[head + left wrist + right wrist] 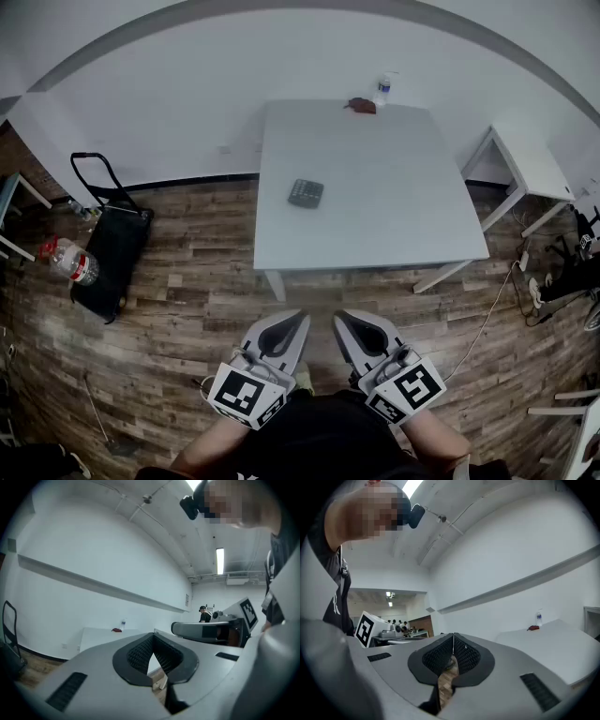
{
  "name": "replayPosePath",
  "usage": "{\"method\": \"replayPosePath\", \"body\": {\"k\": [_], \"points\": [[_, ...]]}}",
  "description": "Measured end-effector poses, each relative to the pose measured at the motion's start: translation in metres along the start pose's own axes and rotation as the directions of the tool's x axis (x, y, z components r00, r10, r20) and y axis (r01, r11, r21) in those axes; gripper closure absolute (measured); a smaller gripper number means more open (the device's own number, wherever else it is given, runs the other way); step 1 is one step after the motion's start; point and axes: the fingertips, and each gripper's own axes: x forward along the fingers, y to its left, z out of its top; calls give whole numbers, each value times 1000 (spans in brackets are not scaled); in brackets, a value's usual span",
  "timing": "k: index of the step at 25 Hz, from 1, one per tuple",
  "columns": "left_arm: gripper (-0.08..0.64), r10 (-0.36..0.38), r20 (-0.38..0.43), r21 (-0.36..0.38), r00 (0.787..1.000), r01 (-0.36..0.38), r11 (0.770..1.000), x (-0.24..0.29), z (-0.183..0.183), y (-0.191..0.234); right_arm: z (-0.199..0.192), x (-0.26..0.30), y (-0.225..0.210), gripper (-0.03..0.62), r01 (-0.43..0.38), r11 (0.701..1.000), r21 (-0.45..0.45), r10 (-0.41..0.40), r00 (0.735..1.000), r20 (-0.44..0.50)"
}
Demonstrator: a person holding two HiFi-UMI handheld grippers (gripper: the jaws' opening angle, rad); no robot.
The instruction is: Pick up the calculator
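Observation:
A dark grey calculator (306,192) lies on the white table (394,216), near its left edge, in the head view. Both grippers are held low over the wooden floor, well short of the table's front edge. The left gripper (298,320) is shut with nothing in it, its tips meeting (153,636). The right gripper (341,319) is likewise shut and empty, jaws touching at the tip (453,634). The calculator does not show in either gripper view; only the table's far end (101,634) does.
A plastic bottle (382,88) and a small reddish-brown object (361,106) stand at the table's far edge. A black bag on a trolley (111,248) and a bottle (71,262) lie on the floor at left. A second white table (530,164) stands at right, cables beside it.

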Motion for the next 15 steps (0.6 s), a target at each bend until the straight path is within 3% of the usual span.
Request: {"method": "replayPosePath", "body": {"k": [15], "points": [[555, 7, -10, -1, 1000, -7, 1000, 57, 1, 53, 7, 59, -42, 577, -10, 1000, 0, 10, 1000, 9]]}}
